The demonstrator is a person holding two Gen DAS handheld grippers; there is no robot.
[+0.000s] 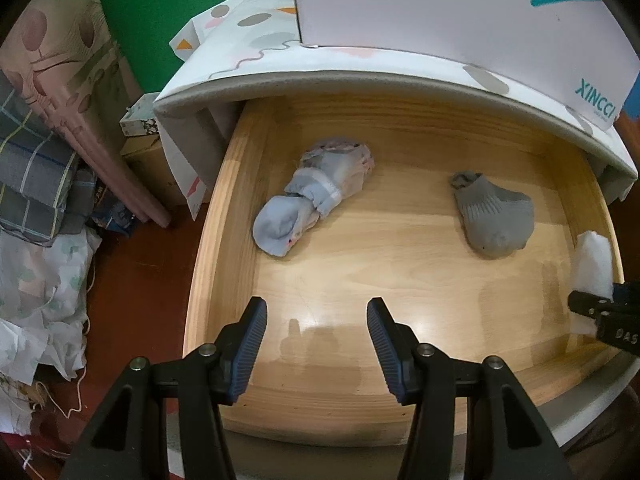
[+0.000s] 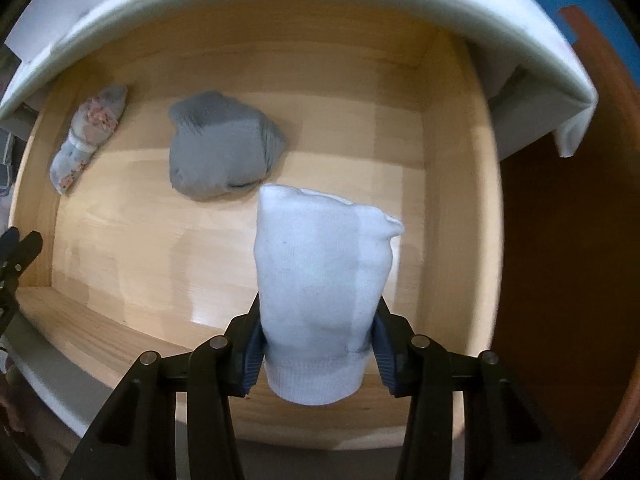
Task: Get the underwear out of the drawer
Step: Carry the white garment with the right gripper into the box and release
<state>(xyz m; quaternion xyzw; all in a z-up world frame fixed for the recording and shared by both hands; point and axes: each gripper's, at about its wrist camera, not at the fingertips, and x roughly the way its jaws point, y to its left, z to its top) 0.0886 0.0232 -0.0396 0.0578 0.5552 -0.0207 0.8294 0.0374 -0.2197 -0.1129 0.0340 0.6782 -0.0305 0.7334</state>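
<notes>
So the wooden drawer [image 1: 224, 216] is pulled out from under a cloth-covered top, and everything's easiest to place against that. Off past the drawer's left wall there's just a heap of bedding and bags on the floor, not part of this. Inside, nearest the left wall, lies a pale blue rolled bundle [image 1: 316, 196] with a pinkish print, sitting loose on the drawer bottom. Toward the middle-right of the drawer is a grey balled-up piece [image 1: 494, 216], also lying free, well apart from the blue one. The left gripper [image 1: 317, 344] hangs over the drawer's front part, angled down, fingers about halfway apart with nothing between them and touching nothing; my guess is it's just waiting its turn or keeping clear. Then over by the drawer's right wall, the right gripper [image 2: 318, 344] points straight down and has the white rolled piece [image 2: 324, 280] pinched between its fingers near the ribbed cuff end, and the jaws are closing tighter on it. The bundle looks clear of the drawer bottom, hanging above the drawer's right half, so I'd say this one is on its way out while two remain inside.
</notes>
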